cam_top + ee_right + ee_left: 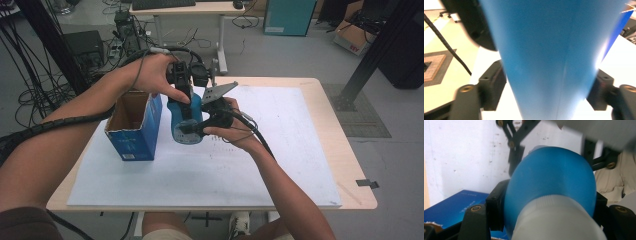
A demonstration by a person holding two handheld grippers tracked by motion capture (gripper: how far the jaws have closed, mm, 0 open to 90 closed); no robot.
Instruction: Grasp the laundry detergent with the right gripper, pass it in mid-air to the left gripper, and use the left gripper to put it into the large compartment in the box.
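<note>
I see both grippers clamped on the blue bottle [186, 120], held above the worktop [310, 130] beside the open blue box [134, 131]. Left gripper [183, 92] fingers pinch its upper end near the white cap [556, 220]; right gripper [197, 129] fingers pinch its body.

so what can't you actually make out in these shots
- Blue bottle, high view: its label is too small to read, and both hands and tools cover its top.
- Blue box, high view: the inside is in shadow.
- Right tool view: the bottle is blurred and too close for detail.
</note>
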